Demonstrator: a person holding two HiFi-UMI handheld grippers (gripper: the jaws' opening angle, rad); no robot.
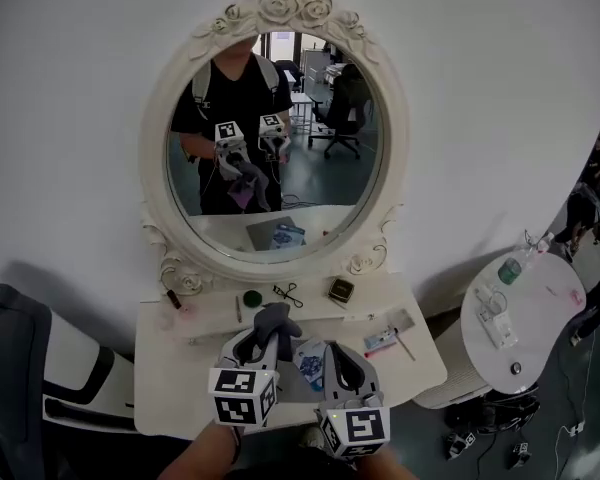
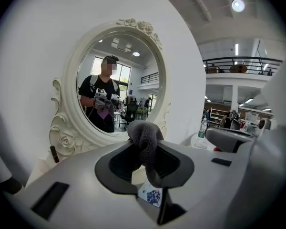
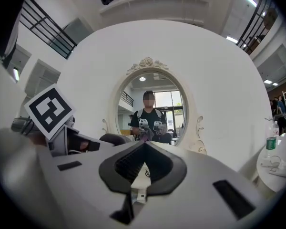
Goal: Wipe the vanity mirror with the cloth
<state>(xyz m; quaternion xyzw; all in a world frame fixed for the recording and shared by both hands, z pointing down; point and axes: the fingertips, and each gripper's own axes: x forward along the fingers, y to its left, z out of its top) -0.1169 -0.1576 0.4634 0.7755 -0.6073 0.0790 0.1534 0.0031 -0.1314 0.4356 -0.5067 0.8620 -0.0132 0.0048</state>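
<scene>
The oval vanity mirror (image 1: pixel 275 138) in its ornate white frame hangs over the white vanity top (image 1: pixel 210 388); it also shows in the left gripper view as mirror (image 2: pixel 117 85) and in the right gripper view as mirror (image 3: pixel 152 106). My left gripper (image 1: pixel 269 332) is low over the vanity, well short of the glass, shut on a grey cloth (image 1: pixel 276 319). The cloth (image 2: pixel 144 144) bulges up between its jaws and hangs down. My right gripper (image 1: pixel 337 356) sits beside it to the right, jaws meeting at the tip (image 3: pixel 144 146) with nothing between them.
On the vanity lie a green round lid (image 1: pixel 252 298), glasses (image 1: pixel 288 293), a small dark box (image 1: pixel 341 290), a lipstick (image 1: pixel 172 299), a pink tube (image 1: pixel 380 343) and a blue-patterned packet (image 1: pixel 310 360). A round white side table (image 1: pixel 540 318) stands right, a dark chair (image 1: pixel 10 368) left.
</scene>
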